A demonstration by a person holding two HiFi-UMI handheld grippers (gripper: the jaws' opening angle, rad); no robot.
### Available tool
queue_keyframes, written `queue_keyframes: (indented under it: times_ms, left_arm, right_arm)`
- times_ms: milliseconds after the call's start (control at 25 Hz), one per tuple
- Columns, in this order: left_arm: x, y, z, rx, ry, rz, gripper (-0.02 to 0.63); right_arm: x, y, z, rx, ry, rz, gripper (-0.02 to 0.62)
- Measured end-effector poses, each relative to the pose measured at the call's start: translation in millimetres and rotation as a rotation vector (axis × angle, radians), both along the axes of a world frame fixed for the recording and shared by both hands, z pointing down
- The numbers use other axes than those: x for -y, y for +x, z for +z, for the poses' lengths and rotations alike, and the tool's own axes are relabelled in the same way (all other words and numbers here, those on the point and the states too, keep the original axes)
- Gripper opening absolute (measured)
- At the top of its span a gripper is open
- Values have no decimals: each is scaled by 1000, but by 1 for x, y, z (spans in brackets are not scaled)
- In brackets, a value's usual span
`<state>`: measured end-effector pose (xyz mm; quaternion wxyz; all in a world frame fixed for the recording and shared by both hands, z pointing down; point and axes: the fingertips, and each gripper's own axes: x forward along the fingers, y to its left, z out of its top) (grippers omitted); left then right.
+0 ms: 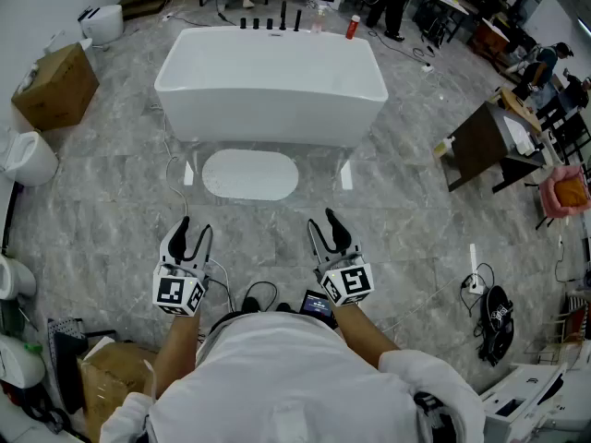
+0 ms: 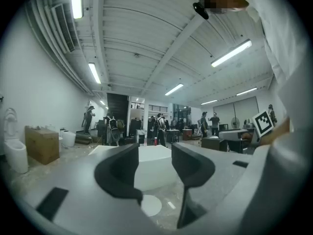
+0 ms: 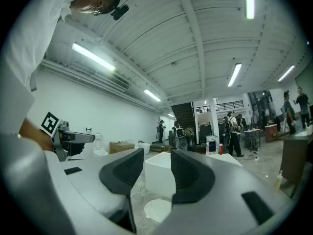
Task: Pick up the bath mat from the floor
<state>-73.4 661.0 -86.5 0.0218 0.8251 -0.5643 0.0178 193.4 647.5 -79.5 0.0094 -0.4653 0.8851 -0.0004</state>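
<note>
The bath mat (image 1: 250, 174), a white oval, lies flat on the grey tiled floor (image 1: 406, 229), just beside the near long side of the white bathtub (image 1: 271, 86) and about level with its middle. A short white strip (image 1: 188, 173) lies on the floor to the left of the mat and another (image 1: 346, 175) to its right. Nothing touches the mat.

Both grippers are held level in front of the person, well short of the mat and pointing toward it and the tub. The left gripper (image 1: 192, 232) has its jaws apart with nothing between them; in its own view only the tub and the mat on the floor show through the gap. The right gripper (image 1: 323, 221) likewise has its jaws apart and holds nothing.

On the tub's far rim stand several dark bottles and a red bottle (image 1: 353, 28). A cardboard box (image 1: 54, 88) sits on the floor to the tub's left, with a toilet (image 1: 28, 158) nearer the person. A dark table (image 1: 480, 146) stands to the tub's right.
</note>
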Motion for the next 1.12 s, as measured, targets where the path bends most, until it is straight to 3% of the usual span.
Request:
queue_keyframes:
  times_ms: [200, 760, 1120]
  left_arm:
    - [-1, 0, 2, 16, 7, -41, 206]
    - [2, 17, -2, 20, -5, -3, 206]
    - [8, 26, -1, 17, -14, -5, 206]
  right_arm:
    - [21, -6, 2, 1, 0, -30, 175]
    - [19, 18, -19, 87, 56, -62, 176]
    - [21, 39, -11, 100, 24, -44, 176]
